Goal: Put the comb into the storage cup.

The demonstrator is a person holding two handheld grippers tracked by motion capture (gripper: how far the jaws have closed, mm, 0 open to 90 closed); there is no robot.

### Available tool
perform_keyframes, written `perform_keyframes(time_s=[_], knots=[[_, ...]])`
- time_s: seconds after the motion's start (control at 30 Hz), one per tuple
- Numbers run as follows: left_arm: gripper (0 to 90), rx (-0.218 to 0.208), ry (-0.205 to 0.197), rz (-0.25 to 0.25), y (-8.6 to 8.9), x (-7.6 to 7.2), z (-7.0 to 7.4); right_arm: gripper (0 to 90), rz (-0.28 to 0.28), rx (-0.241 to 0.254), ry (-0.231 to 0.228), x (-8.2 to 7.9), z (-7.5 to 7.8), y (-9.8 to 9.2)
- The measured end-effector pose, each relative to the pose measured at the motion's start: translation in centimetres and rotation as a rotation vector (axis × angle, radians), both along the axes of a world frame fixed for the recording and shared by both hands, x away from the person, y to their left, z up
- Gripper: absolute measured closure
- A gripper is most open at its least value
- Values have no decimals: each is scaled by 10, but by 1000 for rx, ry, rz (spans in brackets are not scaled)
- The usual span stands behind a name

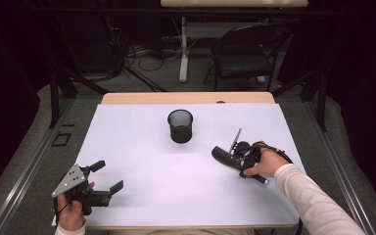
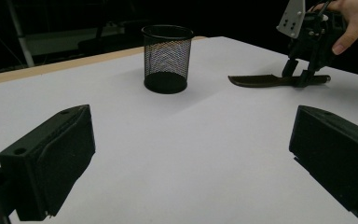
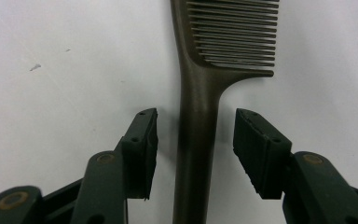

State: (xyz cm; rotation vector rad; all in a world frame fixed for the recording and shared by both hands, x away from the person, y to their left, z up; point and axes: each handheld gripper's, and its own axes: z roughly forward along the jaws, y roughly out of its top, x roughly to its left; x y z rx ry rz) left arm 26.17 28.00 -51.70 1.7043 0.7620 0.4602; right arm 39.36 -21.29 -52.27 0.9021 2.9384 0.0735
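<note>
Two pads of the right gripper [image 3: 193, 154] straddle the handle of a dark comb [image 3: 200, 140] lying flat on the white table [image 1: 142, 161]. A gap shows on each side of the handle, so the pads stand apart and nothing is clamped. The comb's long axis runs straight ahead along the gripper's own line, teeth at the far end, handle between the jaws. In the high view the comb [image 1: 223, 155] lies right of the mesh cup [image 1: 180, 126], well apart from it. The left gripper [image 1: 108, 176] rests wide open at the near left edge, far from the comb. Judgement: the right gripper is nearer and correctly aligned; squeezing across the handle is what remains.
</note>
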Motion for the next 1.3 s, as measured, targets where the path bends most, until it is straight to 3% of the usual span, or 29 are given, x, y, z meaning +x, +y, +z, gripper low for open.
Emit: perform_keyframes(time_s=[0.07, 0.13, 0.17, 0.23, 0.67, 0.73, 0.77, 0.8, 1.3], knots=[[4, 1, 3, -4, 0, 1, 0, 518, -10, 3, -4, 1, -2, 0], [4, 1, 2, -5, 0, 0, 0, 528, 7, -52, 30, 4, 1, 1], [4, 3, 0, -6, 0, 0, 0, 534, 8, -50, 28, 4, 1, 0], [4, 6, 0, -4, -1, 0, 0, 548, -24, 28, -6, 2, -5, -1], [4, 6, 3, -6, -1, 1, -1, 631, -27, 27, -1, 2, -2, -4], [4, 6, 3, -5, -1, 1, -1, 644, -10, -3, 17, 3, 0, -4], [4, 6, 3, -5, -1, 1, -1, 652, -32, 14, 4, 1, -2, -4], [4, 6, 3, -5, -1, 1, -1, 653, -19, 21, 8, 1, -2, -5], [4, 9, 5, -6, -1, 1, -1, 707, -10, 12, 25, 1, -2, -4]])
